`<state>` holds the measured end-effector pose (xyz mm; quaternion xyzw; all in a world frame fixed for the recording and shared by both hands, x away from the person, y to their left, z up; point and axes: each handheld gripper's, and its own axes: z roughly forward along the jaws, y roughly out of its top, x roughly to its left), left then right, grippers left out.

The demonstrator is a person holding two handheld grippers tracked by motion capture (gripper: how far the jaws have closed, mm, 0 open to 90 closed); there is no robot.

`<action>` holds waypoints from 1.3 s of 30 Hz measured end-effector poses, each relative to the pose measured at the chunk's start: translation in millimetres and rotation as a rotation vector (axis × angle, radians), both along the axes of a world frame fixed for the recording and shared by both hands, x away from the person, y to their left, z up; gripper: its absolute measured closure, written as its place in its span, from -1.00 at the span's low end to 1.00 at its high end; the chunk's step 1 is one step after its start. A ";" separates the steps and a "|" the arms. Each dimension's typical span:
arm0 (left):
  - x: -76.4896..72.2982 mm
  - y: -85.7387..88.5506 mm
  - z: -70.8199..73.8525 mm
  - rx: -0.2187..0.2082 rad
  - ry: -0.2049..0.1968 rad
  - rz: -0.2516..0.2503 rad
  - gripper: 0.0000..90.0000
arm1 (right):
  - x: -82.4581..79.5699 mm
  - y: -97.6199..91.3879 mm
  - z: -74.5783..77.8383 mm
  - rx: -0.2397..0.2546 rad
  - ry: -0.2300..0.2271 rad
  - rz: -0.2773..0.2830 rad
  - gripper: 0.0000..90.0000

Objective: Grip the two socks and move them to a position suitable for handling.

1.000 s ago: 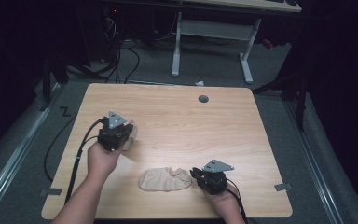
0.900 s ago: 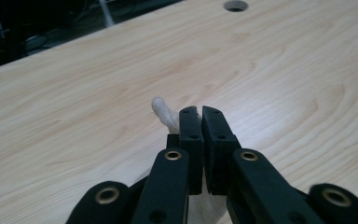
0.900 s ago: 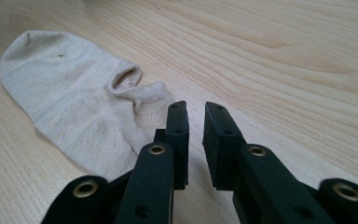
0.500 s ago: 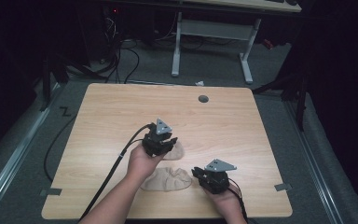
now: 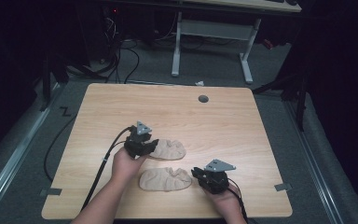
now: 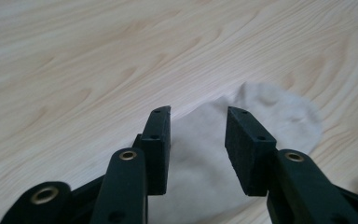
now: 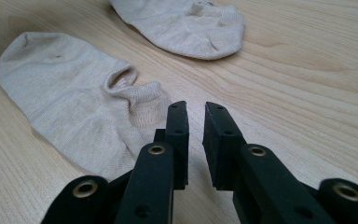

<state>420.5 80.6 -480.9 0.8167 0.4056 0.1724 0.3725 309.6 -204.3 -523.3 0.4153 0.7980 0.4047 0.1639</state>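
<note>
Socks point(image 5: 167, 149) on table point(image 5: 223, 126), left tongs point(image 6: 198, 135) opening over one

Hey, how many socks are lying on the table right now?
2. One sock lies flat near the table's middle, under the left claw. The other sock lies closer to the person's edge, just left of the right claw. None seems hidden.
</note>
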 end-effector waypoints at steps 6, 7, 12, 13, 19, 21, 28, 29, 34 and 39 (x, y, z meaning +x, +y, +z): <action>3.1 30.7 -14.0 0.014 0.017 0.053 0.26 | 0.8 -0.6 -0.2 -0.003 -0.002 -0.008 0.79; 3.7 39.7 -17.4 0.015 0.025 0.062 0.20 | 0.7 -0.5 -0.2 -0.002 -0.001 -0.012 0.78; 4.1 58.4 -24.5 -0.031 0.054 0.090 0.16 | 2.0 1.5 -0.2 0.002 -0.001 -0.014 0.74; 4.0 61.3 -26.3 -0.044 0.064 0.098 0.15 | 2.7 2.8 -0.6 -0.002 -0.004 -0.014 0.74; 3.7 62.9 -30.2 -0.121 0.061 0.091 0.15 | 3.2 4.6 -2.3 -0.008 -0.002 -0.010 0.73; 3.7 61.0 -27.9 -0.127 0.053 0.086 0.15 | 3.2 4.6 -2.3 -0.009 -0.002 -0.010 0.73; 12.0 38.1 -28.5 -0.102 0.073 0.059 0.26 | 2.8 5.1 -2.8 -0.011 -0.002 -0.008 0.73; 16.7 35.0 -32.8 -0.102 0.111 0.065 0.36 | 2.5 5.0 -2.8 -0.014 -0.005 -0.009 0.73; 15.8 30.7 -39.8 -0.080 0.117 0.063 0.63 | 2.4 5.0 -2.7 -0.013 -0.005 -0.016 0.73; 4.3 28.9 -43.2 -0.071 0.078 0.045 0.82 | 2.5 5.1 -2.6 -0.014 -0.015 -0.020 0.67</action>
